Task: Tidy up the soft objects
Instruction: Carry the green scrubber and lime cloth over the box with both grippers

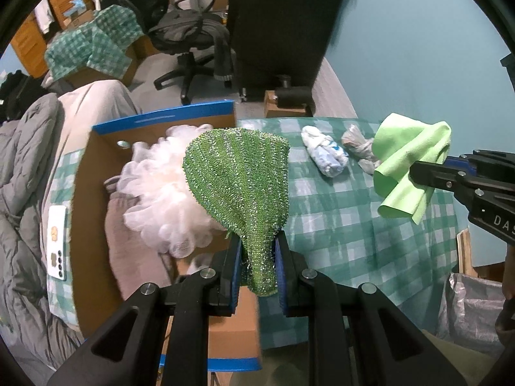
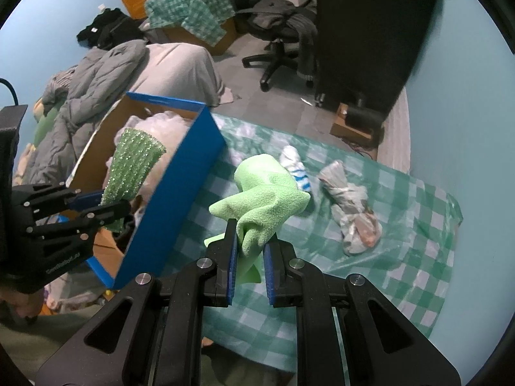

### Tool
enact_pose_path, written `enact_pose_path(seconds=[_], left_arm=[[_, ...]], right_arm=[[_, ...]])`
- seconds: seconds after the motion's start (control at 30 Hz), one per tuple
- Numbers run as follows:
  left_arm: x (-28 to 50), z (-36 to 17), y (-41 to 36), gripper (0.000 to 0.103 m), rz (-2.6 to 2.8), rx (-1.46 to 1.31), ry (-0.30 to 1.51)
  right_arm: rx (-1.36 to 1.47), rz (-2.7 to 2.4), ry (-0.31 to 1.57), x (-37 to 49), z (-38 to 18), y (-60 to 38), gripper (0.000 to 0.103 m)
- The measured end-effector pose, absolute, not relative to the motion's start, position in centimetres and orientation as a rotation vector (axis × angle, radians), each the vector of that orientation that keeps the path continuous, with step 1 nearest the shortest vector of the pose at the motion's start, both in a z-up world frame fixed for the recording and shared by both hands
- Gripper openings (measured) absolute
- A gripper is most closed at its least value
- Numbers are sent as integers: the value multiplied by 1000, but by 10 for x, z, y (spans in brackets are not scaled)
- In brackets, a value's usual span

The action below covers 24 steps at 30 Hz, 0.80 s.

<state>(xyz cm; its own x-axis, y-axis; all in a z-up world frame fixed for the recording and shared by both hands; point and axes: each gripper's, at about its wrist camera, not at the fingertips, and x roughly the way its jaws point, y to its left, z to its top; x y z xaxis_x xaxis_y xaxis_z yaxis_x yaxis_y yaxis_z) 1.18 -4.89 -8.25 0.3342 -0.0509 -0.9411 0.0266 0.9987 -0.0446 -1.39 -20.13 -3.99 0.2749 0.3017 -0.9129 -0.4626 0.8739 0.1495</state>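
My left gripper (image 1: pixel 257 251) is shut on a glittery green scrub cloth (image 1: pixel 239 180) and holds it over the right rim of the blue-edged cardboard box (image 1: pixel 167 117). The box holds a white mesh pouf (image 1: pixel 161 193) and a pinkish cloth (image 1: pixel 128 241). My right gripper (image 2: pixel 251 244) is shut on a light green fleece cloth (image 2: pixel 267 196), lifted above the checked tablecloth (image 2: pixel 370 273) to the right of the box (image 2: pixel 180 193). A white and blue sock bundle (image 2: pixel 296 167) and a grey knotted bundle (image 2: pixel 354 209) lie on the table. The left gripper (image 2: pixel 109 207) and scrub cloth (image 2: pixel 132 167) show in the right wrist view.
A white phone (image 1: pixel 57 241) lies left of the box. Grey bedding (image 1: pixel 19 193) is piled on the far left. An office chair (image 1: pixel 190 41) and a dark cabinet (image 1: pixel 283 22) stand beyond the table. A silver bag (image 1: pixel 470 308) sits below the table's right edge.
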Motion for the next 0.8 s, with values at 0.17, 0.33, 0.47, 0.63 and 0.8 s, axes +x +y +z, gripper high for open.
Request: enact_pose_path(seconds=[0.17,0.33,0.47,0.63,0.8], left_arm=[[3,-80,-30,18,-14,-36,1223],[-7,-79,-9,18,24,-49,1222],[-13,-79,5,19,51,-64,1223],[-20,-81,22,19,82,-78,1226],[-26,-85,36,19,108,-91,1230]], right_arm=[[-172,556,1175,-17,-35,-180,13],[-191,607,1164,-20,-31,-156,13],[-205,645,1159,-22,-29,-138,13],[-224,699,1155,-25,-29,-113,13],[-243,745,1154,-31,-31,-89,13]])
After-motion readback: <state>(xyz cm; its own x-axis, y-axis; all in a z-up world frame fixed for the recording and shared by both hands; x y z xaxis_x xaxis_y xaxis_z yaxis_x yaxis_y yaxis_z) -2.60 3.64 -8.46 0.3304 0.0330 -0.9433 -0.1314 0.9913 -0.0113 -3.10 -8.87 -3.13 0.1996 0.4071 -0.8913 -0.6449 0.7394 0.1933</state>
